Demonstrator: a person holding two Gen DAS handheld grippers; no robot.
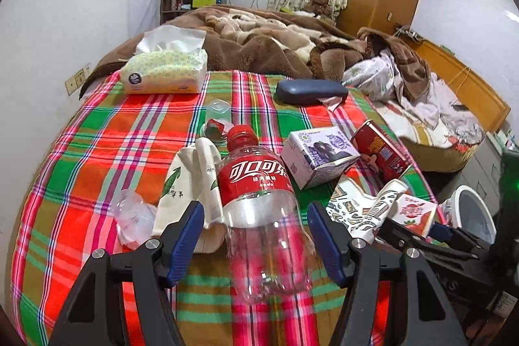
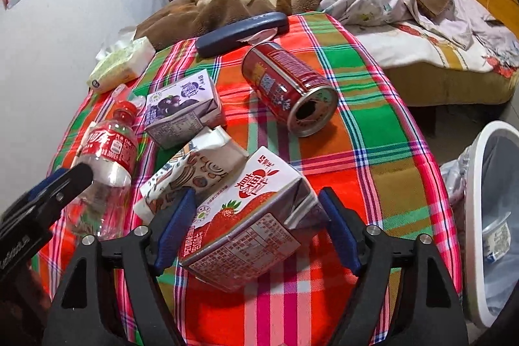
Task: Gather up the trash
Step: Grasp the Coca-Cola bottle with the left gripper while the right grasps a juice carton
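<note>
Trash scattered over a plaid cloth [image 2: 373, 151] on a bed, in a bedroom lit by daylight. Left gripper [image 1: 254, 209] released, blue pads standing either side of an empty cola bottle [image 1: 256, 184] with no grip on it. Lies on its side, that bottle, red cap pointing away towards the blanket. Right gripper [image 2: 258, 193] likewise unclenched, jaws wide around a strawberry milk carton [image 2: 256, 216] resting tilted on the cloth, with a sliver of space showing at the right-hand pad. Just behind the carton, a flattened patterned carton [image 2: 191, 174]; beyond that, a purple drink carton [image 2: 181, 109] and a red can [image 2: 285, 89] on its side, open mouth facing the camera. Beside the bottle in the left wrist view, a paper bag with a green arrow [image 1: 181, 180] and a crumpled piece of clear plastic [image 1: 133, 216], with a clear cup [image 1: 219, 111] tipped over farther back. Near the far edge of the cloth, a tissue pack [image 1: 165, 70] and a dark blue case [image 1: 311, 91]. Off the right side of the bed, a white bin [image 2: 474, 184] with a dark liner, some wrappers already inside. In the background, a rumpled brown blanket [image 1: 259, 41] and a teddy bear [image 1: 319, 2] in a red hat.
</note>
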